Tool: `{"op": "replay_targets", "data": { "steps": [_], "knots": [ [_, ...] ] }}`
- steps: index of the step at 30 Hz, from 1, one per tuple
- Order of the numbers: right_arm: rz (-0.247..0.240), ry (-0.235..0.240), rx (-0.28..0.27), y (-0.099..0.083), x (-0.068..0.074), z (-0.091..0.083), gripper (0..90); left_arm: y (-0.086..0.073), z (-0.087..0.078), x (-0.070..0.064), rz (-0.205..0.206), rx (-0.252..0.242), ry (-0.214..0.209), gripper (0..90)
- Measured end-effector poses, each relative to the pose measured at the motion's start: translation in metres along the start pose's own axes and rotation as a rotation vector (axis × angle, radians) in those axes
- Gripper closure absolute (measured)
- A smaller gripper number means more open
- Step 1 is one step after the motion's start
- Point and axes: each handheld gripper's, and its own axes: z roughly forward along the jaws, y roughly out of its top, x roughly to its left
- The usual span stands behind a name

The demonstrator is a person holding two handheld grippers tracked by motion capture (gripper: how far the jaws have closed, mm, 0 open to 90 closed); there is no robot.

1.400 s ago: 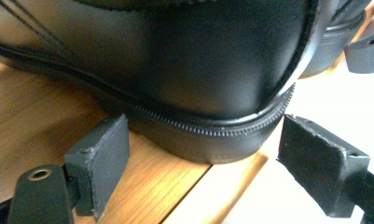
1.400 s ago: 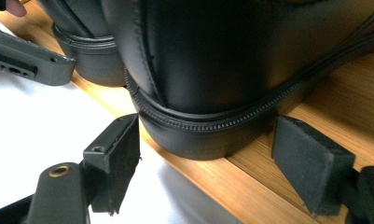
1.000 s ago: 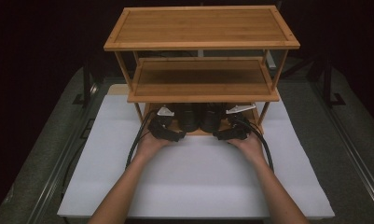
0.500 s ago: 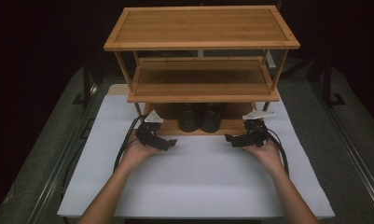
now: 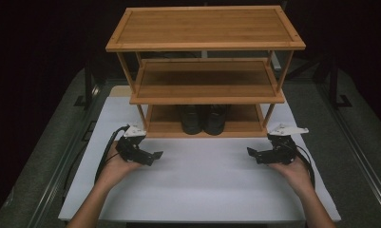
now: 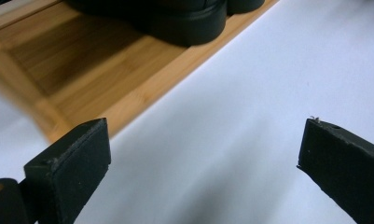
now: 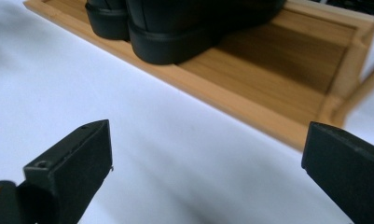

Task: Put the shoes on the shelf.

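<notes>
A three-tier bamboo rack [image 5: 204, 42] stands at the back of the white mat [image 5: 202, 185]. A pair of black shoes [image 5: 203, 118] sits side by side on its bottom shelf [image 5: 162, 124]. My left gripper [image 5: 155, 155] rests open over the mat in front of the rack's left leg, holding nothing. My right gripper [image 5: 251, 153] is open and empty in front of the right leg. In the left gripper view the shoe sole [image 6: 184, 25] lies on the shelf beyond the open jaws. The right gripper view has the shoe heels [image 7: 175, 35] on the shelf [image 7: 278, 74] ahead.
The top shelf [image 5: 204, 26] and middle shelf [image 5: 204, 80] of the rack are bare. The mat lies on a grey table [image 5: 50, 152] with black cables [image 5: 102, 152] trailing from the grippers. Open mat stretches between both hands.
Both grippers have pulled back from the shoes under the rack and spread outward, left one leftward, right one rightward. The shoes stay on the bottom shelf.
</notes>
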Motion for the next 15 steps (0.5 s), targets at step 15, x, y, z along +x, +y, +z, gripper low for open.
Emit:
{"op": "replay_targets", "data": {
  "steps": [15],
  "knots": [
    [0.001,-0.043,0.015,-0.042,-0.003,-0.037,1.4,-0.055,-0.047,-0.005,-0.015,0.011,0.065,1.9]
  ]
}}
